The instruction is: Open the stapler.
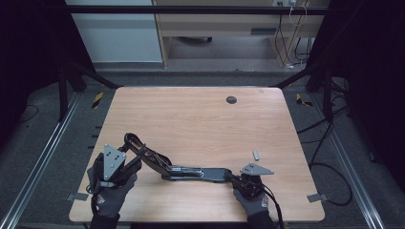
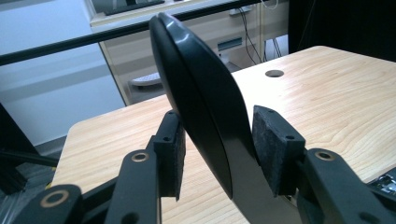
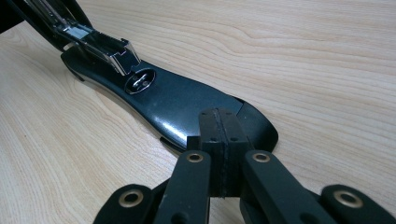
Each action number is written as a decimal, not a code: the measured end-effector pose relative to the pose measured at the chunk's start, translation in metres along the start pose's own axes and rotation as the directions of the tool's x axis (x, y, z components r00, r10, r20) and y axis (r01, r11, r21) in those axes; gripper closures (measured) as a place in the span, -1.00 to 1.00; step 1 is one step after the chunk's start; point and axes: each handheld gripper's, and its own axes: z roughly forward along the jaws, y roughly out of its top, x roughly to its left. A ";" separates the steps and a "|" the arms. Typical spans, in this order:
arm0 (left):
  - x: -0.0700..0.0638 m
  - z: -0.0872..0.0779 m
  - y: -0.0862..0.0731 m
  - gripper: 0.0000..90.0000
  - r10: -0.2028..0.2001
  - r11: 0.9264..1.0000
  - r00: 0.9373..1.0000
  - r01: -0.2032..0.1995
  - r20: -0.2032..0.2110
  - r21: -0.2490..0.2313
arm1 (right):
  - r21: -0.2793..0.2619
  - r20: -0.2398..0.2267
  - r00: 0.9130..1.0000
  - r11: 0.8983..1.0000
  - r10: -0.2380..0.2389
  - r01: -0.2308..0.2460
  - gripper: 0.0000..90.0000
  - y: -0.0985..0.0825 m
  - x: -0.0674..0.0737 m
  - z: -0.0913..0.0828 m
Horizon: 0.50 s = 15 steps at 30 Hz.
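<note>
Notably, the black stapler [image 1: 191, 171] lay swung open near the table's [image 1: 200, 114] near edge, its base flat and its lid raised toward the left. Right gripper [image 3: 219, 135] had its pads pressed together, resting on the base's near end. Left gripper [image 2: 218, 149] stood spread around the lid; the right pad appeared to touch it, the left stood clear.

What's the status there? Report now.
Left gripper open around stapler's raised top arm. Right gripper shut, pressing stapler base on table. Small metal piece lies clear.
</note>
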 end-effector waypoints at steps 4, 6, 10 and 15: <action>0.008 -0.002 -0.006 0.19 -0.026 1.000 1.000 0.026 0.002 0.003 | -0.002 -0.003 1.000 1.000 0.002 -0.002 1.00 0.000 0.000 0.000; 0.010 -0.003 -0.009 0.18 -0.035 0.999 0.999 0.035 0.001 0.001 | -0.003 -0.001 1.000 1.000 0.002 -0.002 1.00 0.000 0.000 0.000; 0.013 -0.004 -0.012 0.16 -0.042 0.999 0.999 0.042 -0.003 0.001 | -0.003 -0.001 1.000 1.000 0.001 -0.001 1.00 0.000 0.000 0.000; 0.018 -0.004 -0.019 0.10 -0.049 0.999 0.998 0.049 -0.025 0.015 | -0.003 0.000 1.000 1.000 0.001 -0.001 1.00 0.000 0.000 0.000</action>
